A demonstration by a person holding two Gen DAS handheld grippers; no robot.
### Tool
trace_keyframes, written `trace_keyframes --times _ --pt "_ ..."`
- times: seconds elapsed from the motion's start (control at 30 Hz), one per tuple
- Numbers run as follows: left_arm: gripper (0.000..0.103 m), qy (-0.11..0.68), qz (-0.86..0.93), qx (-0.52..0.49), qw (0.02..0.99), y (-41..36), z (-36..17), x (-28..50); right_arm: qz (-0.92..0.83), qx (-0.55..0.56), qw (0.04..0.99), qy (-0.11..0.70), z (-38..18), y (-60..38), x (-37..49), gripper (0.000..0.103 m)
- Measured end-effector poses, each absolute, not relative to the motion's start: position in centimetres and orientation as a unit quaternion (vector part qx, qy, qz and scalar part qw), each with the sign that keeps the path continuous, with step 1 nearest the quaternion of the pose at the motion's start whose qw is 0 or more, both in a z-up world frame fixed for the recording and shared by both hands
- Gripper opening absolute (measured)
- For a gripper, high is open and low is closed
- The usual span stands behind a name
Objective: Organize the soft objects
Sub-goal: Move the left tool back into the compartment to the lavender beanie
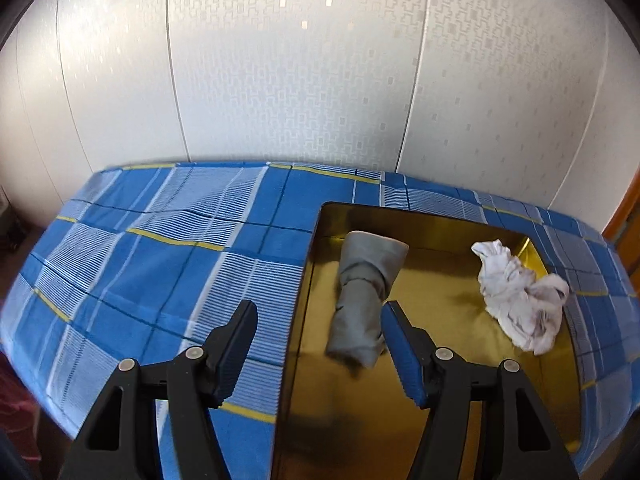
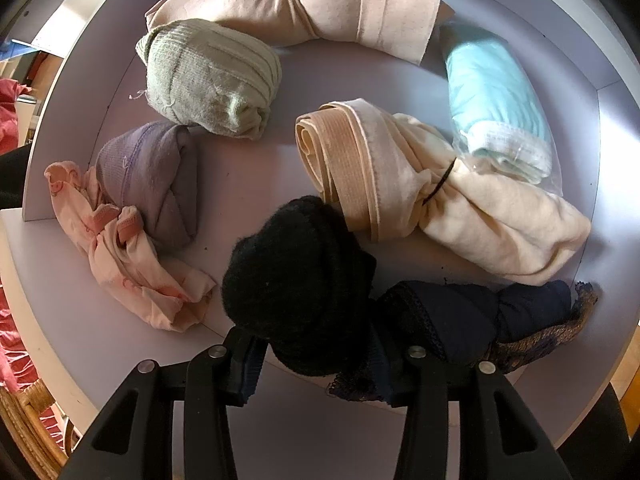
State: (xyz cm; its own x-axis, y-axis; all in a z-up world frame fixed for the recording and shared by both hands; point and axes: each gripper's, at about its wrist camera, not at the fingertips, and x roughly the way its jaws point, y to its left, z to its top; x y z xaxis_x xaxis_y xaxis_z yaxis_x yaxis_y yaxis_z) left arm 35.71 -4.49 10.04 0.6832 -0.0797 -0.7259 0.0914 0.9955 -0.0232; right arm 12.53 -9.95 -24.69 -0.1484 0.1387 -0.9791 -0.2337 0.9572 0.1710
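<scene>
A white wall (image 1: 280, 72) clad in vertical panels with a faint geometric pattern closes the rear of the left wrist view; an orange-brown wooden frame (image 1: 626, 216) shows at its right edge. Before it lies a surface under a blue checked cloth (image 1: 140, 260) with yellow lines. In the right wrist view, a pale lilac-grey shelf (image 2: 248, 168) lies in patchy daylight, with a wicker chair (image 2: 28, 412) at lower left.

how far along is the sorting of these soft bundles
Done: rolled grey cloth bundle and crumpled white cloth lie in the gold metal tray; left tool is open and empty. In hand: right tool around the fuzzy black bundle. Left: about seven bundles.
</scene>
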Motion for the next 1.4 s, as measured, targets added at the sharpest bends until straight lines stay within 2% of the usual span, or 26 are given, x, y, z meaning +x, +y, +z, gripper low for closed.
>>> trace_keyframes --times 0.27,0.47,0.63,0.7,1.0,1.4 --pt "0.070 0.346 -0.055 0.079 0.933 -3.5 11.7 28.0 0.148 -0.067 0.653 0.740 -24.9 -8.9 11.8 0.048" --pt "0.072 0.346 -0.044 0.080 0.934 -1.4 10.7 22.4 0.148 -0.076 0.653 0.739 -25.0 -8.2 11.4 0.047" --pt "0.088 0.340 -0.037 0.088 0.936 0.5 7.8 17.2 0.145 -0.067 0.656 0.738 -25.0 -8.0 11.1 0.046" --pt "0.090 0.351 -0.039 0.090 0.931 1.2 6.0 15.9 0.144 -0.067 0.657 0.737 -25.0 -8.2 11.1 0.045" --pt "0.090 0.505 -0.079 0.044 0.859 2.5 -6.0 13.5 0.133 -0.039 0.658 0.740 -25.1 -9.1 11.1 0.043" --pt "0.090 0.651 -0.098 0.057 0.750 0.7 -15.3 14.5 0.129 -0.005 0.657 0.743 -25.1 -11.9 10.6 0.041"
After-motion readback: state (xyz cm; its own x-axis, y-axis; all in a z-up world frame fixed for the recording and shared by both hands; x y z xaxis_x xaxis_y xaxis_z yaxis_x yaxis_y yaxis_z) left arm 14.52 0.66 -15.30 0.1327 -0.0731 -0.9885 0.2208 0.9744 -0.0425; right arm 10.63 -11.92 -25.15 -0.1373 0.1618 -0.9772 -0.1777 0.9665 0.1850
